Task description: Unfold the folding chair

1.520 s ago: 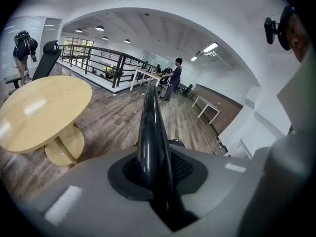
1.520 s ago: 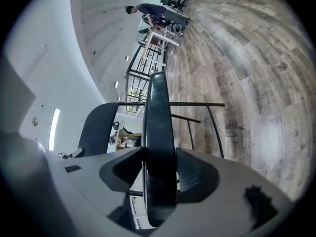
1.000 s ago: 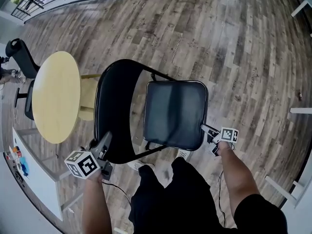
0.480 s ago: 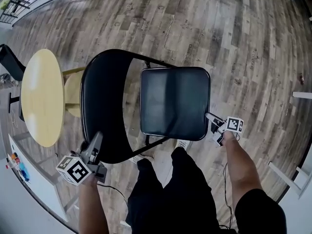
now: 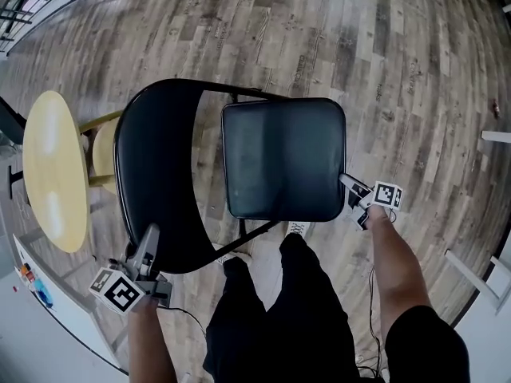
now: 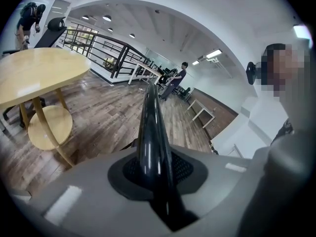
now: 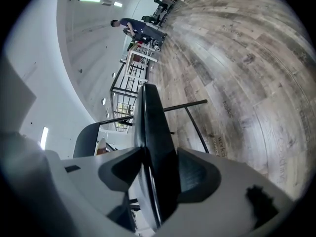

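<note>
Head view takes in the whole folding chair (image 5: 239, 94) on the wood floor (image 5: 399, 46), with one round yellow tabletop (image 5: 52, 174) just beside its backrest (image 5: 156, 190). It also shows two tongs, the left tongs (image 5: 148, 239) at the backrest's rim and the right tongs (image 5: 349, 183) at the near right corner of the seat (image 5: 283, 158). Only the gripper views show the grips, the left tongs clamped on the backrest's rim and the right tongs clamped on the seat's edge, and each shows one distant person (image 6: 181, 73) beyond the chair.
</note>
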A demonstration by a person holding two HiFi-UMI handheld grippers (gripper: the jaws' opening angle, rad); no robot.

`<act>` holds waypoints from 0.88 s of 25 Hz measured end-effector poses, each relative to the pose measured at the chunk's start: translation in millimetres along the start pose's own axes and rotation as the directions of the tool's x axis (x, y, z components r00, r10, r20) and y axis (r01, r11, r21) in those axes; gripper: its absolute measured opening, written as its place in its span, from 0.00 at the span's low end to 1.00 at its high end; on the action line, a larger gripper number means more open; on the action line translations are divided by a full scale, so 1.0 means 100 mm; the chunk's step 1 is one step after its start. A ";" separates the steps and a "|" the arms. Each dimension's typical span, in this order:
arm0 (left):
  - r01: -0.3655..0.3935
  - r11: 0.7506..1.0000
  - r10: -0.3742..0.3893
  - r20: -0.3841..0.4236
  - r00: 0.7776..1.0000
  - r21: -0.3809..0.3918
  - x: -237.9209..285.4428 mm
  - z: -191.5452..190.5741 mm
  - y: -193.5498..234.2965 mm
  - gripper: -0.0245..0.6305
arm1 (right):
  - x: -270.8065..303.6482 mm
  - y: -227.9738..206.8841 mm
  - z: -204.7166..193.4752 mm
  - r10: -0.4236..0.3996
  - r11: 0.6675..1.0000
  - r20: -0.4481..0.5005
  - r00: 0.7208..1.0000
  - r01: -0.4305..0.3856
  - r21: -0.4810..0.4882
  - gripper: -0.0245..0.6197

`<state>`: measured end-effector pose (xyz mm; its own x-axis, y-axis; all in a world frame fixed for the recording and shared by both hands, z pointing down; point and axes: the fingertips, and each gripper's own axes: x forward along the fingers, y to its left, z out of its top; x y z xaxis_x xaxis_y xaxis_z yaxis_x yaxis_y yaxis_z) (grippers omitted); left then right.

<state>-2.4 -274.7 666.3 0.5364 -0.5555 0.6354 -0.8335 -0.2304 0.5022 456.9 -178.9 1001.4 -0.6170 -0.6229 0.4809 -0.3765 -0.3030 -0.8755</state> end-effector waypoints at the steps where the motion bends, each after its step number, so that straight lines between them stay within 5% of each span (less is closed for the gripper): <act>1: 0.001 1.000 -0.001 -0.002 1.000 -0.002 0.02 -0.01 0.00 0.15 | -0.02 -0.05 0.01 -0.017 1.000 0.001 1.000 0.017 0.006 0.37; 8: 0.059 0.998 -0.059 -0.011 0.998 0.020 0.28 -0.08 -0.26 0.15 | -0.11 -0.31 0.15 -0.065 0.998 0.013 0.998 0.065 -0.012 0.33; 22: 0.060 0.996 -0.060 0.003 0.998 0.065 0.32 -0.09 -0.25 0.15 | -0.08 -0.40 0.16 -0.069 0.997 0.055 0.996 0.067 0.022 0.33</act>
<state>36.7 -279.3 679.0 0.5850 -0.5431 0.6024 -0.8069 -0.3144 0.5001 488.5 -173.3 1031.9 -0.5511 -0.6391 0.5365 -0.4019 -0.3602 -0.8419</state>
